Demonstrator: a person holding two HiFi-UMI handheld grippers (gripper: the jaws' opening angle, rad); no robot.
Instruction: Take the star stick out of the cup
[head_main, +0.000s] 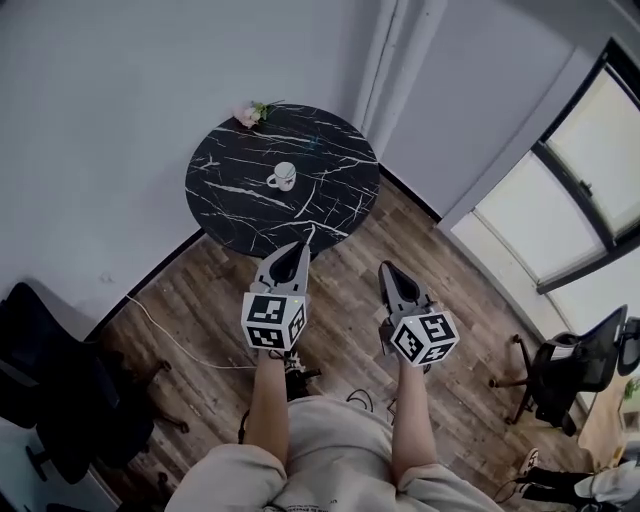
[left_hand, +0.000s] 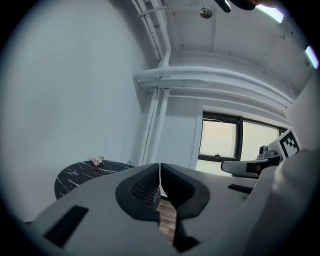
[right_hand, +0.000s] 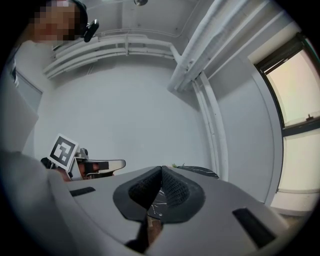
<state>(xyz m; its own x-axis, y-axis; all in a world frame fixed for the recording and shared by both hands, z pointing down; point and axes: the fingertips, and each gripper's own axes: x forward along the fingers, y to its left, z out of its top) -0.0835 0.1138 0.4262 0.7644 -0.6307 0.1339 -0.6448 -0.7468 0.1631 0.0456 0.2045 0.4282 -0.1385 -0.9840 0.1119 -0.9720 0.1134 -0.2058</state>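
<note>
The small white cup (head_main: 283, 177) stands on the round black marble counter (head_main: 230, 190); the star stick is too small to make out. Nothing looks begun: left gripper (head_main: 298, 248) and right gripper (head_main: 386, 270) hang well short, jaws closed, empty.

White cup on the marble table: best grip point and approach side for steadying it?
Pinch the rim wall of the cup from above, on its near side. It stands upright, mouth open, with bare table around it. A handle seems to jut picture-left, too small to trust.
</note>
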